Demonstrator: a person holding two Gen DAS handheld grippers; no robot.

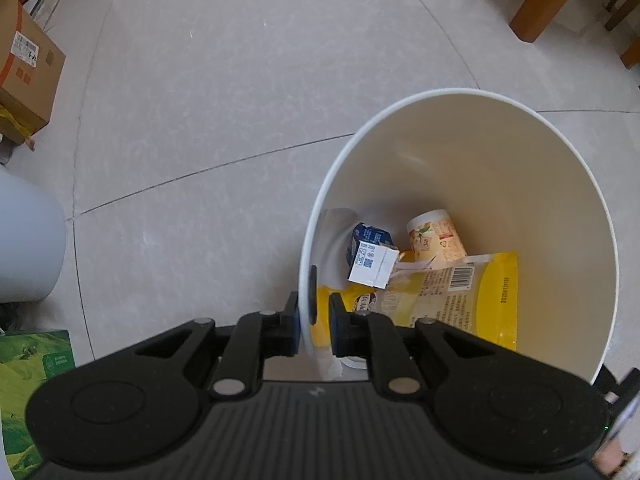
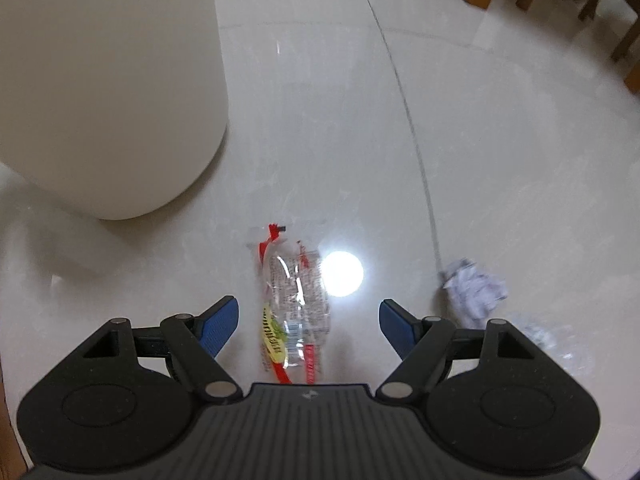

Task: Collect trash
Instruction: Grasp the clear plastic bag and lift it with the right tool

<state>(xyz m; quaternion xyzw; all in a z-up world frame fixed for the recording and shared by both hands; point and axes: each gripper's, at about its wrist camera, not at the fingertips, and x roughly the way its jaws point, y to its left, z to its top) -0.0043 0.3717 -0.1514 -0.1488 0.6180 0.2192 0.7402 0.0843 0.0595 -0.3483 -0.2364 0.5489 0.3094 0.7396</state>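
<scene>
Down on the pale tiled floor (image 1: 208, 92), seen from the left wrist, the left gripper (image 1: 314, 322) has its jaws clamped on the near rim of a white bin (image 1: 560, 184), one finger outside the wall and one inside. Lying in the bottom of the bin are a blue-and-white carton (image 1: 370, 258), a paper cup (image 1: 436, 236) on its side and a yellow snack bag (image 1: 460, 296). A cardboard box (image 1: 28, 64) sits towards the left edge of the floor, a green carton (image 1: 30, 364) at the lower left, and wooden furniture legs (image 1: 536, 4) stand at the far right.

From the right wrist, the right gripper (image 2: 310, 326) hangs over the floor with its jaws wide apart, nothing pressed between the blue pads. A clear wrapper with red trim (image 2: 294, 304) lies flat on the tiles between the fingers, untouched. A crumpled paper ball (image 2: 474, 290) rests just beside the right finger, near a tile seam. The bin's rounded outer wall (image 2: 108, 80) fills the upper left, well apart from the wrapper. A bright lamp glare (image 2: 342, 274) sits just beside the wrapper.
</scene>
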